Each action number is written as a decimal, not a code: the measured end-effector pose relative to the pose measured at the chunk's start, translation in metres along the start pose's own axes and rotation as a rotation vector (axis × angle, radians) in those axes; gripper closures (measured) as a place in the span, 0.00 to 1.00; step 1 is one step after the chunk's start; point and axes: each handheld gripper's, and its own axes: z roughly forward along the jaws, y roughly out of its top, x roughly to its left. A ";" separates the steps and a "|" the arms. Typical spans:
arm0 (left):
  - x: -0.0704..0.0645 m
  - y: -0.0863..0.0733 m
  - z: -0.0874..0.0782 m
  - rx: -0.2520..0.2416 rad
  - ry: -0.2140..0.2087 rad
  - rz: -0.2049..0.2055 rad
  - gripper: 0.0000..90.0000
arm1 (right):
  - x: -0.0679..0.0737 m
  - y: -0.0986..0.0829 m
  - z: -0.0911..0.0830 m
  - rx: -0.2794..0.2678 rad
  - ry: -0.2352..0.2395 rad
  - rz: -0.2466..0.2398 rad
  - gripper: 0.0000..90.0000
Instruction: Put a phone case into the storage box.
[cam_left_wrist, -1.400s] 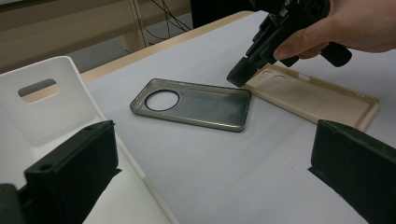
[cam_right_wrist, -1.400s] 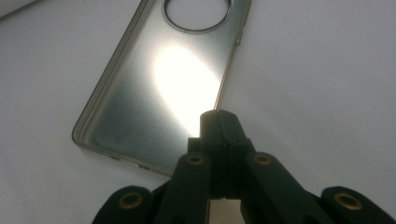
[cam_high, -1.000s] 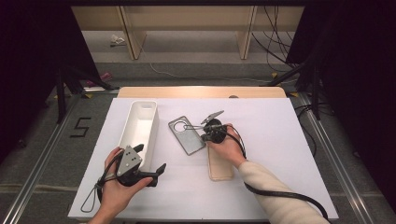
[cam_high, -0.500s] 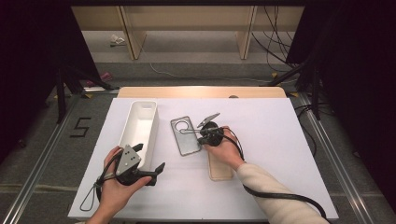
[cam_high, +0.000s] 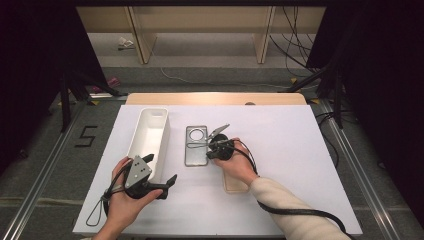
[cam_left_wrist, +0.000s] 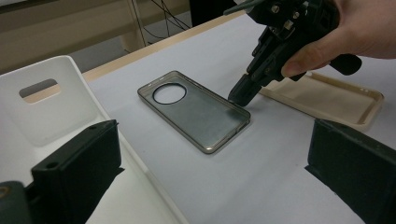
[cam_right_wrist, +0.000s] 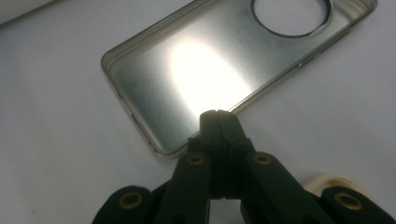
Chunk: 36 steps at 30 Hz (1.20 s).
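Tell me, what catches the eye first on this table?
The right gripper, its fingers pressed together, touches the edge of a clear grey phone case lying mid-table. A long white tray lies to its left, beside the open left gripper, and a beige case lies under the right hand.

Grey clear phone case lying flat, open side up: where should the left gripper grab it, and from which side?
Probably the raised rim of the grey case, on the long edge toward the white bin, coming from above: one jaw inside, one outside. It lies flat, so only the thin wall offers purchase. The right gripper, shut, sits at the opposite edge.
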 end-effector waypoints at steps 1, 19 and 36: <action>0.000 0.000 0.000 0.001 0.000 0.001 0.02 | 0.004 0.001 0.001 0.002 0.006 -0.011 1.00; -0.001 0.000 0.000 -0.001 -0.003 0.006 0.03 | 0.007 0.005 -0.004 -0.020 -0.007 -0.033 1.00; -0.008 0.020 0.012 0.079 -0.071 0.095 0.14 | 0.008 -0.010 -0.061 -0.154 0.001 -0.142 0.45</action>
